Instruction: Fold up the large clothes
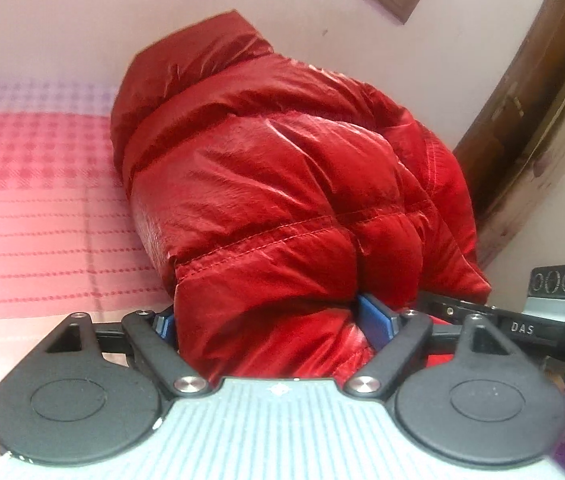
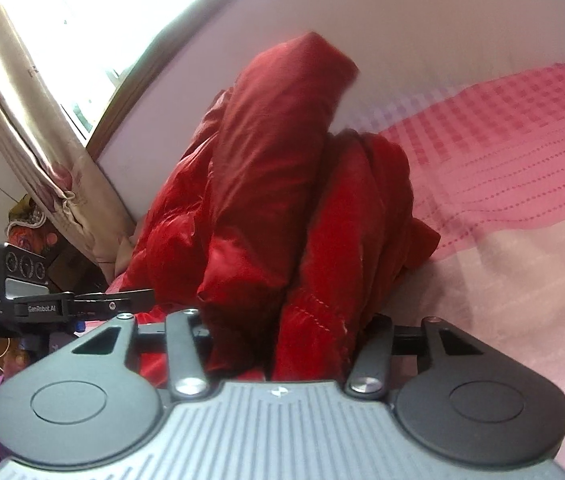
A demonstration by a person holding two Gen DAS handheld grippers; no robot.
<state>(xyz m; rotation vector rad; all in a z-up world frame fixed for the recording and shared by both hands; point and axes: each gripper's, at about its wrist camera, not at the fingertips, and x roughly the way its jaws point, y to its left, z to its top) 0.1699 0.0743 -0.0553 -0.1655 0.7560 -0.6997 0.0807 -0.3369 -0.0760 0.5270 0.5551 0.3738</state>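
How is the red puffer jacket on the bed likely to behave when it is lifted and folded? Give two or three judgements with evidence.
The red puffer jacket probably feels light for its bulk: its quilted sections look puffed with filling. It is likely slippery, since the shell shines. It may spring back open after folding, because it bulges around the left gripper and the right gripper rather than lying flat.

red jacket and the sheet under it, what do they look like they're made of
Red jacket: probably a thin glossy synthetic shell, nylon-like, over puffy fill; it shines, crinkles finely and bulges between stitched seams. Bed sheet: looks like matte woven cotton or a blend, with pink checks and dotted stripes and no sheen; the exact fibre cannot be told.
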